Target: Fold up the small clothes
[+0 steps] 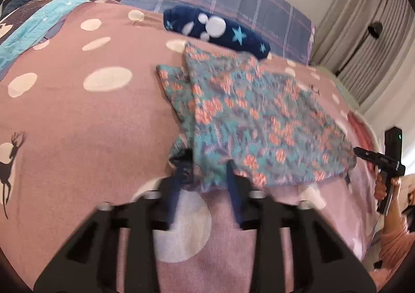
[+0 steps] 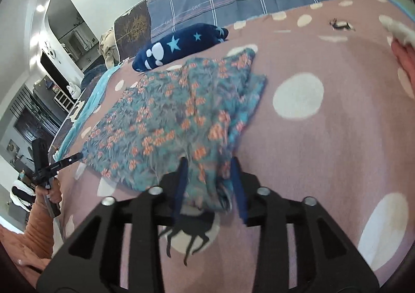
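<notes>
My left tool point(image 1: 207, 163) is spread at the floral shorts' point(image 1: 249, 116) hem; my right tool point(image 2: 208, 160) stands spread around bunched fabric; only the right view shows a mirror point(image 2: 68, 25).

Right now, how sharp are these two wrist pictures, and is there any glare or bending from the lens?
Left wrist view: the floral teal-and-orange cloth is smeared by motion blur, and the pink dotted blanket bulges under fisheye bending. Right wrist view: the cloth is crisper far off but blurred near the right gripper, with white glare on the wall at top left.
</notes>
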`<move>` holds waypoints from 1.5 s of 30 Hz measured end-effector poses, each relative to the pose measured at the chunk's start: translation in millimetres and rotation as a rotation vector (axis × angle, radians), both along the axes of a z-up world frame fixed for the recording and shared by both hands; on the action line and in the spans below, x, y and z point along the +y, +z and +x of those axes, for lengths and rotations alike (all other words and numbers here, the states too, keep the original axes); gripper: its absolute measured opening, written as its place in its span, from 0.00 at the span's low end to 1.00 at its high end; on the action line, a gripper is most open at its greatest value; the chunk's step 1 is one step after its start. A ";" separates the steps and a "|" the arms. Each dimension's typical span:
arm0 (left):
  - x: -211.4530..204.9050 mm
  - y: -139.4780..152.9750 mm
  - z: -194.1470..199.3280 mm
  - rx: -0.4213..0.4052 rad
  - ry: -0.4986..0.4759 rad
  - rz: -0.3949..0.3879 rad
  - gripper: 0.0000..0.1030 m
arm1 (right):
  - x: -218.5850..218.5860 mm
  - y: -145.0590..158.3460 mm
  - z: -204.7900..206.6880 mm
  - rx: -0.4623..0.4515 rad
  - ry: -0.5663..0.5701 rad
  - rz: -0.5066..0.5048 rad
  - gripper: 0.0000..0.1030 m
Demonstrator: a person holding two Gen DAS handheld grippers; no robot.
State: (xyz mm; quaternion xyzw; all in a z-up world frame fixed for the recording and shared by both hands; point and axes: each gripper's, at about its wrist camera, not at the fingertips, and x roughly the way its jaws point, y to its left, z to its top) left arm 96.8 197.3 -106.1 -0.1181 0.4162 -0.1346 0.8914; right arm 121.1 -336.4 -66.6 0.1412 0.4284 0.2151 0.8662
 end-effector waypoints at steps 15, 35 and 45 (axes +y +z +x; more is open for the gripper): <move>-6.9 41.1 143.5 -0.052 0.044 0.077 0.43 | 9.3 22.1 71.4 0.008 -0.086 -0.056 0.48; -2.2 19.5 193.0 -0.025 0.168 0.190 0.37 | 21.2 -11.5 212.9 -0.029 -0.149 -0.158 0.11; 33.5 7.0 123.2 0.052 0.157 0.096 0.55 | -30.5 -23.9 133.0 0.093 -0.221 -0.023 0.27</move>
